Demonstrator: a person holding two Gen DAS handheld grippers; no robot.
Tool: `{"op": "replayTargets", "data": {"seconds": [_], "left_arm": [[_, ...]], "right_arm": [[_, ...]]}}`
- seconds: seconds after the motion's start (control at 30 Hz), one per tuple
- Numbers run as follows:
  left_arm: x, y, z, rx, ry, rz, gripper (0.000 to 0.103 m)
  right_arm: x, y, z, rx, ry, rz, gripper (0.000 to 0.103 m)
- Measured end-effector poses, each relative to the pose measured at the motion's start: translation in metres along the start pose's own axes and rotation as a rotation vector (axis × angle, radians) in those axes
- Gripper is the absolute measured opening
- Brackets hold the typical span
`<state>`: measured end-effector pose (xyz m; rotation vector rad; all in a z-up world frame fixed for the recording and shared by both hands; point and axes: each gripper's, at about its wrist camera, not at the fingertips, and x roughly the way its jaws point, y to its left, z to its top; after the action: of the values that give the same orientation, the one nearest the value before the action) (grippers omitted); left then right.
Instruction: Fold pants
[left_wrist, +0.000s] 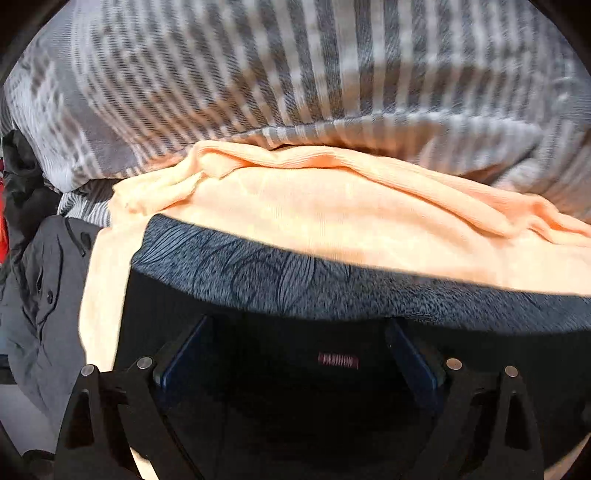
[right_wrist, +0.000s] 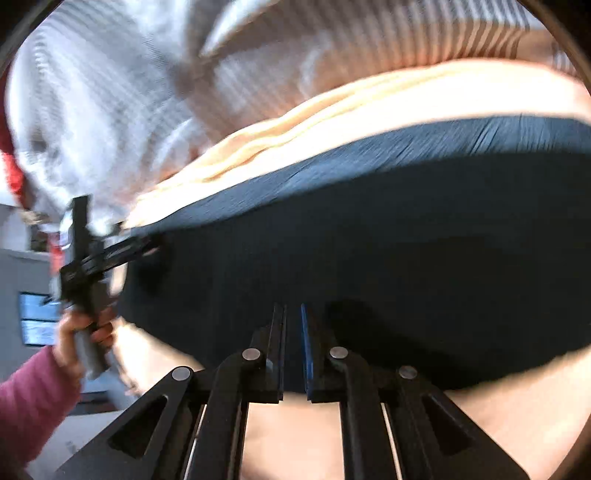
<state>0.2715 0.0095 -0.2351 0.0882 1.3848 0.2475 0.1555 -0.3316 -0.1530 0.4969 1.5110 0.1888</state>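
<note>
The dark blue-black pants (left_wrist: 258, 273) lie on a peach blanket (left_wrist: 332, 206); a small pink label (left_wrist: 338, 361) shows on them. My left gripper (left_wrist: 295, 354) is open, its fingers wide apart over the pants' near part. In the right wrist view the pants (right_wrist: 369, 240) fill the middle. My right gripper (right_wrist: 293, 332) has its jaws close together on the near edge of the pants. The left gripper (right_wrist: 147, 243), held by a hand, also shows in the right wrist view at the pants' left end.
A grey-and-white striped duvet (left_wrist: 295, 74) is bunched up behind the blanket. A grey buttoned garment (left_wrist: 40, 295) and a black one (left_wrist: 22, 177) lie at the left. The person's pink sleeve (right_wrist: 33, 402) is at lower left.
</note>
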Motion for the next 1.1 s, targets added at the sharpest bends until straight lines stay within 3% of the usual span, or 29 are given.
{"op": "replayTargets", "data": {"seconds": [0.03,0.1,0.13,0.23,0.33,0.47,0.57,0.67,0.77,0.87,0.93,1.1], "left_arm": [[0.002,0.001,0.005,-0.019,-0.014,0.010,0.096],[0.011,0.005,0.015,-0.043,0.004,0.052,0.096],[0.014,0.008,0.019,-0.054,0.011,0.068,0.096],[0.008,0.017,0.026,-0.073,0.020,0.076,0.096],[-0.020,0.014,0.016,-0.025,0.000,0.039,0.096],[-0.059,-0.022,-0.019,0.091,-0.013,-0.051,0.096],[-0.084,-0.078,-0.049,0.155,0.018,-0.166,0.096],[-0.090,-0.132,-0.068,0.228,0.017,-0.235,0.096],[-0.087,-0.191,-0.081,0.294,0.021,-0.243,0.096],[-0.067,-0.230,-0.093,0.348,0.053,-0.165,0.097],[-0.068,-0.226,-0.092,0.306,0.033,-0.167,0.100],[-0.076,-0.218,-0.084,0.262,0.105,-0.145,0.100]], "right_arm": [[0.006,-0.013,0.005,0.034,0.008,-0.008,0.003],[0.003,-0.030,0.005,0.115,-0.003,0.065,0.003],[-0.001,-0.034,0.005,0.131,-0.011,0.061,0.003],[-0.022,-0.037,-0.001,0.111,-0.055,-0.032,0.006],[-0.043,-0.040,-0.007,0.110,-0.094,-0.058,0.013],[-0.058,-0.051,-0.016,0.130,-0.102,-0.067,0.019],[-0.060,-0.058,-0.011,0.138,-0.119,-0.091,0.019],[-0.076,-0.079,-0.008,0.144,-0.146,-0.127,0.019],[-0.087,-0.112,-0.003,0.162,-0.157,-0.168,0.019],[-0.104,-0.156,-0.006,0.223,-0.171,-0.223,0.019],[-0.119,-0.182,-0.013,0.286,-0.197,-0.251,0.019],[-0.172,-0.249,-0.035,0.503,-0.311,-0.283,0.019]]}}
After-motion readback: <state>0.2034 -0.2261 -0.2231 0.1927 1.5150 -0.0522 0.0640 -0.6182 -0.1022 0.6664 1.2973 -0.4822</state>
